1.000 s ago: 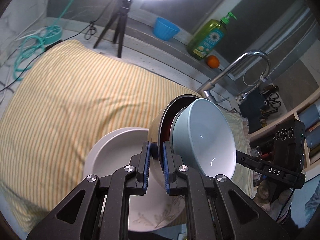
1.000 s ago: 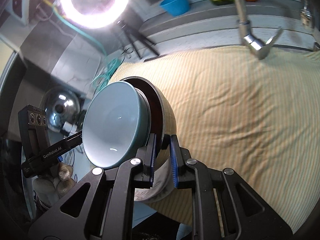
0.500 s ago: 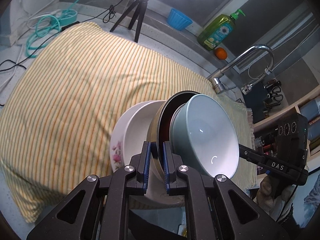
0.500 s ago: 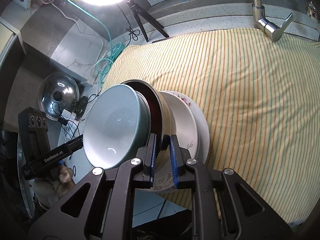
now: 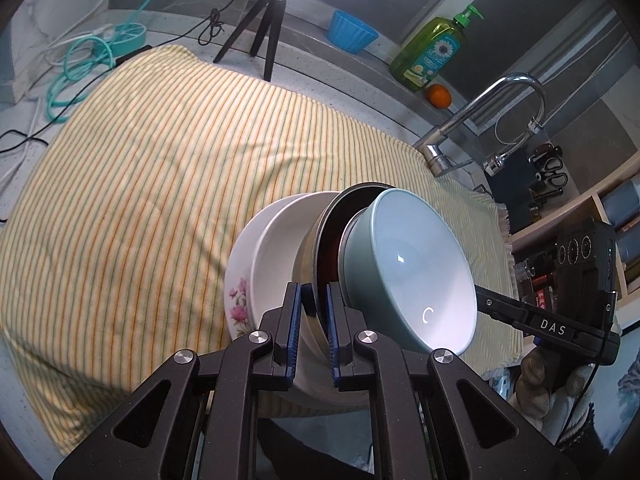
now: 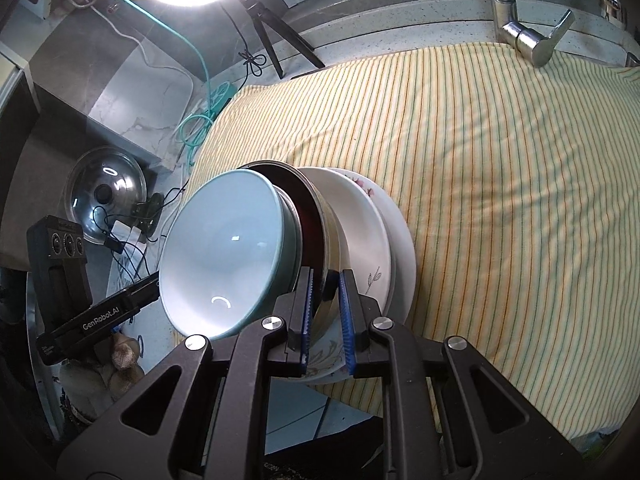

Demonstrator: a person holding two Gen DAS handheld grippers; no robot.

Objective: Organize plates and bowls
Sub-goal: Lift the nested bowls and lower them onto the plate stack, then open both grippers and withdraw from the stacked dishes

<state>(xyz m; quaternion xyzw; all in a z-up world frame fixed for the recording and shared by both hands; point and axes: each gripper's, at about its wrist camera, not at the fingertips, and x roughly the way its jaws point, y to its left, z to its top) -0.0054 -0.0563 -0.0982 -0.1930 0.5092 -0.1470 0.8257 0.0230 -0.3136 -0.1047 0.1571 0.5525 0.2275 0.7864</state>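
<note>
Both grippers, left gripper (image 5: 313, 320) and right gripper (image 6: 325, 308), pinch opposite rims of the metal bowl (image 5: 328, 236), just above the plates (image 5: 276, 248) at the cloth's (image 5: 160, 168) near edge.

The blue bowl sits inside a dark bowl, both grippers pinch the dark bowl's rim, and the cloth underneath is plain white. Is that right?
Not quite. The cloth is not plain white: it is yellow with thin stripes, as the left wrist view shows. The rest holds: the blue bowl sits inside the dark bowl, and the left gripper and right gripper both pinch its rim.
</note>
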